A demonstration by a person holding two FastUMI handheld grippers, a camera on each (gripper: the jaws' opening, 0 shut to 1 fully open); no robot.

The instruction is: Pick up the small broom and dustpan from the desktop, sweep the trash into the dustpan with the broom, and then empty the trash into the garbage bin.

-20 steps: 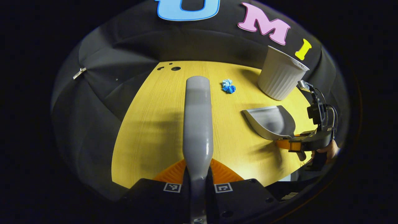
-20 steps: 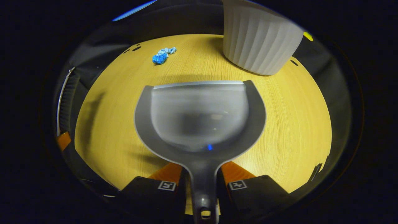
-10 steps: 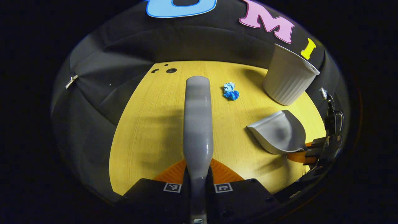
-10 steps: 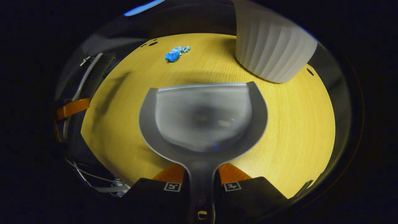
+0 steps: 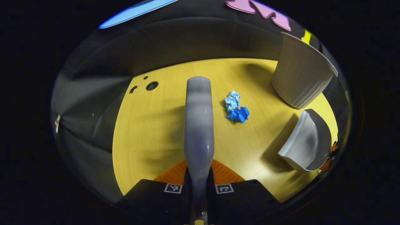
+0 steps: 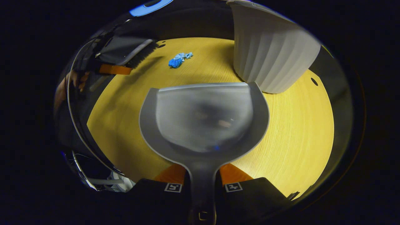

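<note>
One broom (image 5: 199,125) is clamped by its handle in the left gripper (image 5: 199,182), and one dustpan (image 6: 203,117) by its handle in the right gripper (image 6: 203,184). One crumpled blue trash wad (image 5: 236,109) lies mid-desktop (image 5: 150,131); one ribbed garbage bin (image 6: 270,53) stands near the far right edge. Bare surface is seen around the wad.

Left gripper (image 5: 199,175) grips broom (image 5: 198,125); trash (image 5: 236,110) beside.

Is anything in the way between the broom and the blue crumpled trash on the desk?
Nothing visible is. The broom sits clamped in the left gripper, and only bare desk lies between it and the blue trash, just to its right in the left gripper view.
</note>
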